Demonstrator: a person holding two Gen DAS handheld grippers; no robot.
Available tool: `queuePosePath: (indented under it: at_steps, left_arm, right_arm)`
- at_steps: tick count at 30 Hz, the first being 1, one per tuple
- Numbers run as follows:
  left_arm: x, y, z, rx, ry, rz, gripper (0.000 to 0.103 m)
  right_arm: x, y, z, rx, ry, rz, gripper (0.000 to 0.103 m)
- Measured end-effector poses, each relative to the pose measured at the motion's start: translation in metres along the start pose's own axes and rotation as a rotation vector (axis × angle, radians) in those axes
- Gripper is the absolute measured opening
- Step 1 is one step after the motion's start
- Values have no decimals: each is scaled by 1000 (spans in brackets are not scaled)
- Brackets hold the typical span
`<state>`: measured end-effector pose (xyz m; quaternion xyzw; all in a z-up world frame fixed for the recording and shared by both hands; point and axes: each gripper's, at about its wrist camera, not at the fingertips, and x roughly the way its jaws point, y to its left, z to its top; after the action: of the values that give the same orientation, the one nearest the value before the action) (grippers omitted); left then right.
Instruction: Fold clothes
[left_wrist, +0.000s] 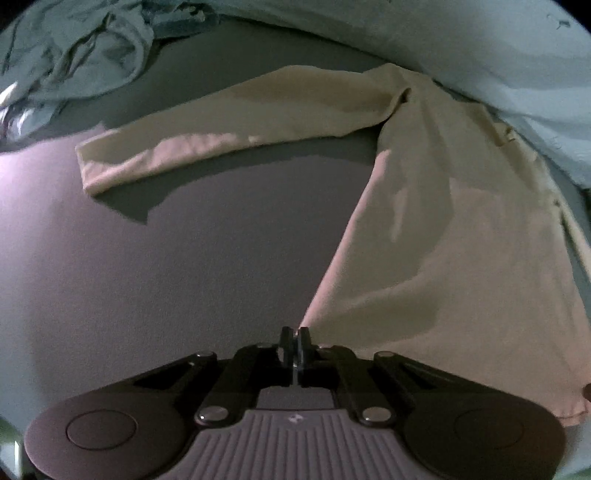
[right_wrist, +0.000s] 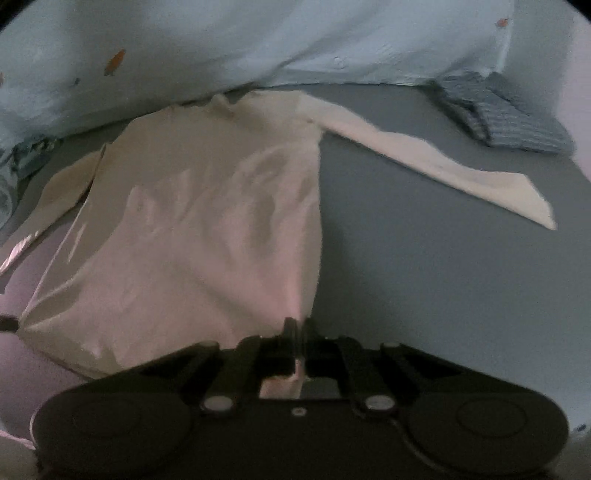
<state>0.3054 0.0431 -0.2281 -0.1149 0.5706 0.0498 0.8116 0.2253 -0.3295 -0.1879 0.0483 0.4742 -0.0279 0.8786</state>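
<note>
The left gripper's (left_wrist: 294, 334) fingers are pressed together at the shirt's (left_wrist: 461, 236) bottom left corner; whether cloth is pinched there is unclear. The right gripper's (right_wrist: 300, 326) fingers are closed on the bottom right corner. The one cream long-sleeved shirt lies flat on the grey tabletop (left_wrist: 166, 277), both sleeves spread. Behind it lie a light blue garment (right_wrist: 184, 44), one crumpled pale garment (left_wrist: 74, 55) and one folded striped piece (right_wrist: 506, 114).

Cream long-sleeved shirt (right_wrist: 207, 229) lies flat, both sleeves spread outward.
</note>
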Motion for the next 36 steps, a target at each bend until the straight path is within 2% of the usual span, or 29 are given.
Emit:
queuePosePath:
  at_steps: [2,4,6,7,8,9,10,13,14,16,18,20,22,24,27,33,34,35,36]
  left_arm:
    - [5,7,-15,28,41,68,0]
    - [11,18,-21,-28,75,52,1]
    - [11,29,-24,-82,85,31,4]
    - [5,28,-22,-75,57,34,4]
    - [0,27,-20,-63,24,39,6]
    - [-5,22,-17,-32,-6,51,16]
    - [-6,15,-13,4,-29,60,23]
    - [-5,-9,3,96,-75,62,25]
    - [-2,-19,13,122,-89,48,27]
    - [4,-42,35,158,-123,14,40]
    - [10,-68,58,201,-164,-15,46]
    - [21,-98,86,249,-220,-28,55]
    - [34,-127,117,279,-286,-39,69]
    - [49,-152,146,296,-330,-51,71]
    - [80,-188,186,327,-346,-69,71]
    - [148,-226,233,401,-318,3,71]
    - [155,-228,236,409,-313,12,71]
    - [161,-229,239,418,-309,22,71]
    - [166,-230,240,424,-310,28,74]
  right_arm:
    - [5,-8,-6,21,36,-1,4]
    - [17,-12,-12,42,90,46,4]
    - [17,-12,-11,46,103,31,11]
    - [12,-12,-8,39,91,29,18]
    - [8,-13,-5,34,72,28,38]
    - [2,-15,1,35,40,30,45]
    - [-3,-18,7,34,5,34,49]
    - [-5,-23,35,6,-90,37,51]
    - [-1,-23,47,-9,-126,31,51]
    - [9,-24,74,-60,-195,5,51]
    - [23,-23,106,-128,-253,-26,51]
    - [39,-24,136,-176,-306,-26,51]
    - [65,-26,167,-187,-319,10,51]
    - [97,-27,197,-195,-315,41,51]
    - [146,-25,234,-236,-302,75,51]
    - [235,-14,283,-383,-234,170,53]
    - [245,-13,286,-400,-219,192,48]
    - [251,-15,288,-402,-211,225,26]
    - [256,-16,290,-403,-204,258,13]
